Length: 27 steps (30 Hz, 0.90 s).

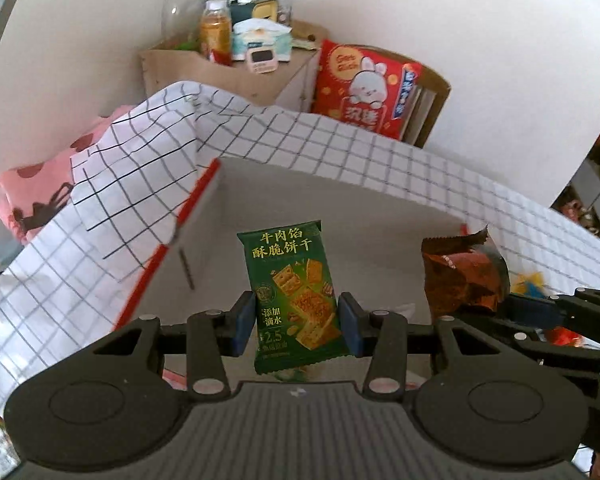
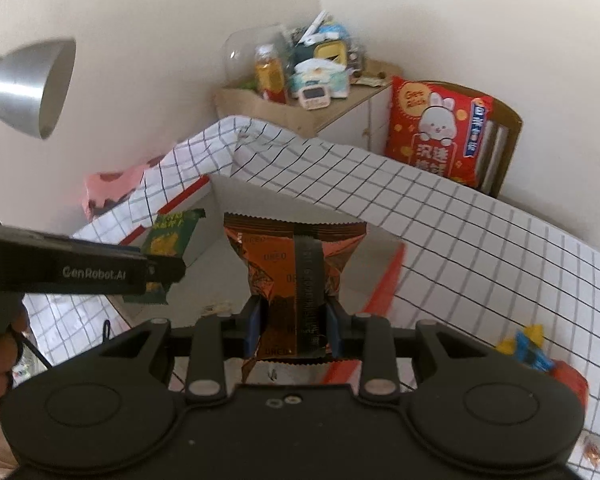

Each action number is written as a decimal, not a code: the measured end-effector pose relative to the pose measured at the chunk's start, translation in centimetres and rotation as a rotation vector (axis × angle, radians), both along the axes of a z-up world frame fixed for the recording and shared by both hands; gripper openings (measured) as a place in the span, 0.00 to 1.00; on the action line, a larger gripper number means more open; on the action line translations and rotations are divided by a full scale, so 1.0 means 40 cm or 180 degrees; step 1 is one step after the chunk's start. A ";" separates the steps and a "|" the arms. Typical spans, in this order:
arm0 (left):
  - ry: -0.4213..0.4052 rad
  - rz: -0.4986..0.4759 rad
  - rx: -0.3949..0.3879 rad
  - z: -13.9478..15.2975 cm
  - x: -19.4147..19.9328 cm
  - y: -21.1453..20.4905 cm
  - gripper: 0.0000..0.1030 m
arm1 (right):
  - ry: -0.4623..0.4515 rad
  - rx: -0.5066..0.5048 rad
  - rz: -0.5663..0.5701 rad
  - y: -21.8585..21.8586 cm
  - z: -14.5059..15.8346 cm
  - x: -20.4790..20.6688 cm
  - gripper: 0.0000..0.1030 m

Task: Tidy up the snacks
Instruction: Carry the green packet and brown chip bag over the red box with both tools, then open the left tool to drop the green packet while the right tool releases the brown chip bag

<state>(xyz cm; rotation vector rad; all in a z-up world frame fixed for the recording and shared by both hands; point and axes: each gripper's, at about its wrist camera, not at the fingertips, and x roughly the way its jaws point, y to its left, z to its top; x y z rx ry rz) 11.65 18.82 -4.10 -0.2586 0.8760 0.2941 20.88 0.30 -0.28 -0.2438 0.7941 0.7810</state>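
My left gripper (image 1: 296, 322) is shut on a green biscuit packet (image 1: 292, 280), held upright above an open white box with red edges (image 1: 340, 200). My right gripper (image 2: 294, 326) is shut on a shiny copper-brown snack packet (image 2: 292, 264), also upright over the same box (image 2: 280, 208). The brown packet shows at the right of the left wrist view (image 1: 460, 276). The green packet (image 2: 172, 236) and the left gripper's arm show at the left of the right wrist view. Both packets hang side by side over the box opening.
A black-checked white cloth (image 1: 380, 152) covers the table around the box. A wooden organiser (image 1: 228, 68) with a bottle, tissues and a timer stands in the far corner. A red rabbit-print snack bag (image 1: 364, 88) leans beside it. A silver lamp (image 2: 32, 84) hangs at left. Small toys (image 2: 528, 348) lie at right.
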 end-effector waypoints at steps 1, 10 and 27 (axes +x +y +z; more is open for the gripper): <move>0.0022 0.0012 0.0030 -0.009 0.002 0.007 0.43 | 0.0006 -0.0029 0.0026 0.016 -0.011 0.001 0.30; 0.0310 0.0015 0.0083 -0.100 0.044 0.068 0.43 | 0.0130 -0.0338 0.0191 0.131 -0.108 0.008 0.30; 0.0615 -0.0039 -0.0024 -0.174 0.085 0.066 0.43 | 0.0265 -0.0423 0.0193 0.187 -0.141 0.016 0.34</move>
